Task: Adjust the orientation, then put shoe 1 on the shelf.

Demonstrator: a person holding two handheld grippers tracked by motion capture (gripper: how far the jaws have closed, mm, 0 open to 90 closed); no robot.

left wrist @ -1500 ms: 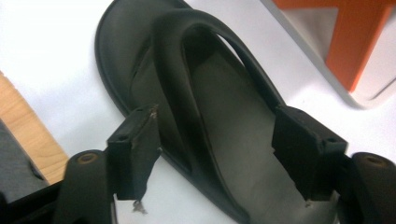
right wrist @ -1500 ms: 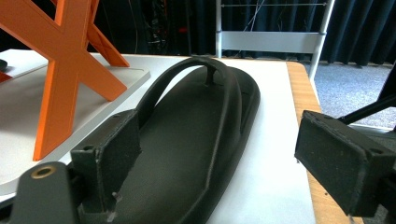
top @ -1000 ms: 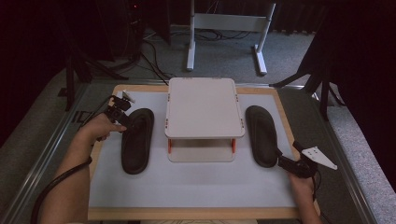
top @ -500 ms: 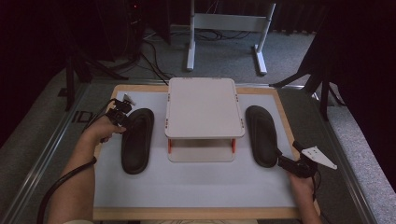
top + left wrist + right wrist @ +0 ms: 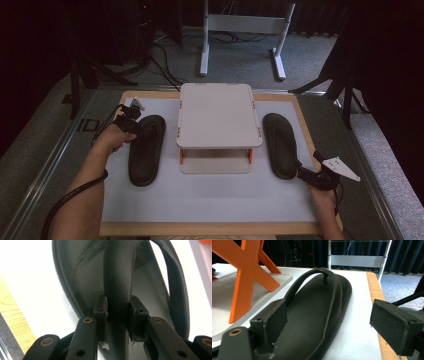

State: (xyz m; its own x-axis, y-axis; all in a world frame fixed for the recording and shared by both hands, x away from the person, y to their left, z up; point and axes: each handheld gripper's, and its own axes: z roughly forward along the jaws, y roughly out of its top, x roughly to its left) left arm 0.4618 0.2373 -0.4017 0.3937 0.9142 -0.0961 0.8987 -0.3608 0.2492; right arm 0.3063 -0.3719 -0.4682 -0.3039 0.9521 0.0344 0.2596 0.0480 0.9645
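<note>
A white raised platform with orange legs [image 5: 218, 120] stands mid-frame between two black rubber flip-flops [image 5: 146, 149] [image 5: 280, 144] on the white surface [image 5: 200, 197]. The left hand-held gripper [image 5: 117, 312] has just closed onto the left sandal's strap [image 5: 119, 277]; the right hand-held gripper [image 5: 332, 325] gapes at the other's heel.

Room was dim, dark curtains [image 5: 407, 255] at 12 & 3 o'clock. Grey carpet floor [image 5: 310, 55] w/ cables [image 5: 160, 55] trailing at 11. White metal stand frame [image 5: 240, 25] stood at 12, black tripod legs [image 5: 345, 95] at 2. Wood-edged white table [image 5: 200, 205] in centre, lit from above.
</note>
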